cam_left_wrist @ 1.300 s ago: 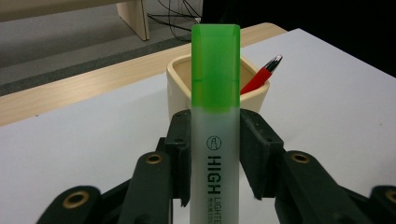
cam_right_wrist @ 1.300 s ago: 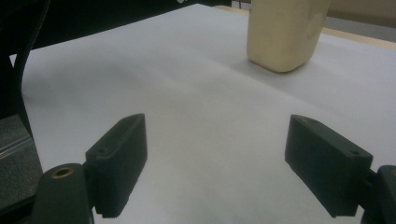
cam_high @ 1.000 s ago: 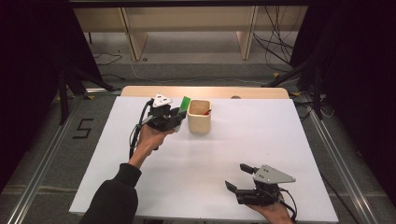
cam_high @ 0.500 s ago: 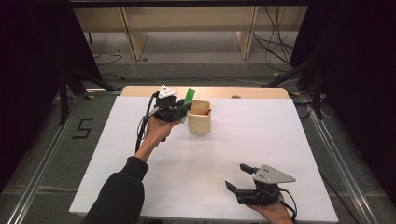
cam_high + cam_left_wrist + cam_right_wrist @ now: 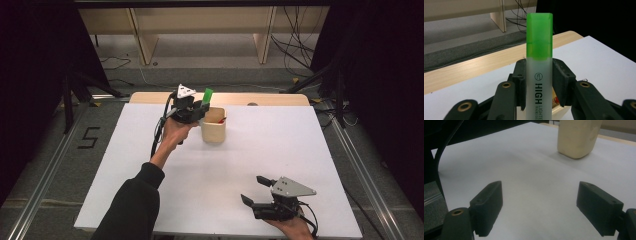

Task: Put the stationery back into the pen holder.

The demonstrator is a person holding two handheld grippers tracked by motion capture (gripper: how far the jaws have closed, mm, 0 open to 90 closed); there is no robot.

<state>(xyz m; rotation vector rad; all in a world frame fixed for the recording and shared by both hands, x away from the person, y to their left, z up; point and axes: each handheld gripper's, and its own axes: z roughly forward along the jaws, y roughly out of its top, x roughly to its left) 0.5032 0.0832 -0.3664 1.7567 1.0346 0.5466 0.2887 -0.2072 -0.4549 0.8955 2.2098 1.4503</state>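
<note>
left gripper (image 5: 197, 111): arm outstretched, jaws clamped | right gripper (image 5: 257, 191): low, jaws spread wide

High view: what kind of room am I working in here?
Probably a lab recording bay, not a home: a white table inside metal floor rails, black curtains at both sides, loose cables on the floor, and a taped number.
</note>
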